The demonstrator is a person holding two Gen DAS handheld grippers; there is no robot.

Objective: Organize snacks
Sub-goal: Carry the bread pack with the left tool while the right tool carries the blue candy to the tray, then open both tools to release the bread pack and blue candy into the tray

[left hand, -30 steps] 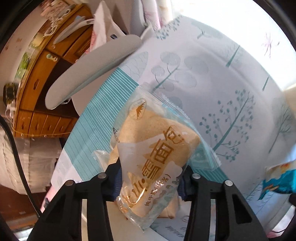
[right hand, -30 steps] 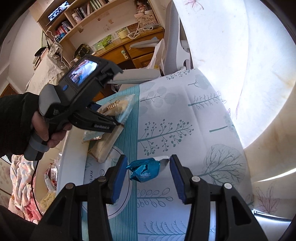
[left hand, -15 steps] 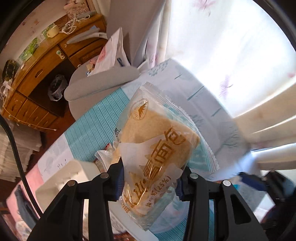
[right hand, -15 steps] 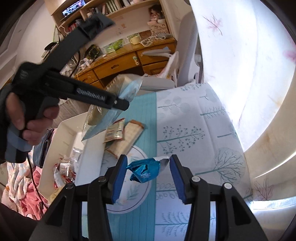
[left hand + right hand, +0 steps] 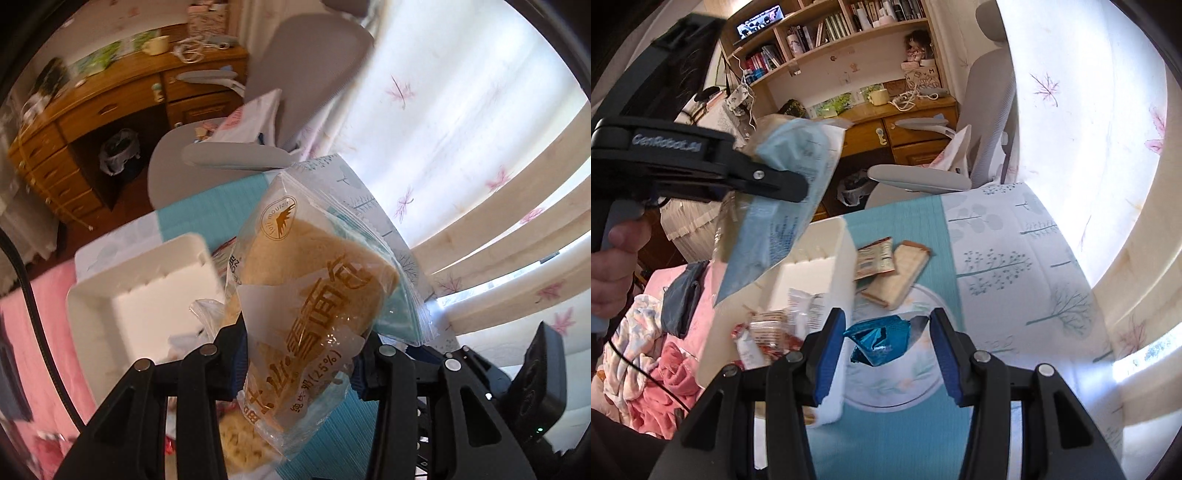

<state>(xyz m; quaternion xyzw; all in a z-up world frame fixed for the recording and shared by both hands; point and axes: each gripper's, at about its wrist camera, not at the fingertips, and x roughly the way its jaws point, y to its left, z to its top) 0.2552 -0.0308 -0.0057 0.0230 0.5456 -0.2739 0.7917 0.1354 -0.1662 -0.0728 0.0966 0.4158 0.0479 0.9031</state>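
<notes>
White plastic walls mark the bin (image 5: pixel 798 266) that sits at the left edge of the tabletop (image 5: pixel 1015 258), and several wrapped snacks (image 5: pixel 775 325) already lie in its bottom, so the sorting looks partly done. The left gripper (image 5: pixel 295 354) is clamped on a clear bread packet (image 5: pixel 314 295), its pads pressed into the wrapper's lower half, and holds it in the air above the bin. The right gripper (image 5: pixel 886 343) has a crumpled blue packet (image 5: pixel 879 339) between its fingers; the left pad touches the foil, but whether the right pad does is hard to tell, though the packet appears to hang clear of the tabletop. Both packets probably go into the bin next.

Two snacks are still out on the teal cloth just beside the bin: a small brown packet (image 5: pixel 875 258) and a pale wafer bar (image 5: pixel 897 277), touching each other. These remain to be picked up.

Beyond the tabletop stand a grey chair (image 5: pixel 979 140) and a wooden desk (image 5: pixel 897 122), well apart from the work. Little blocks the drop, though the two grippers are close together over the bin and could bump.
</notes>
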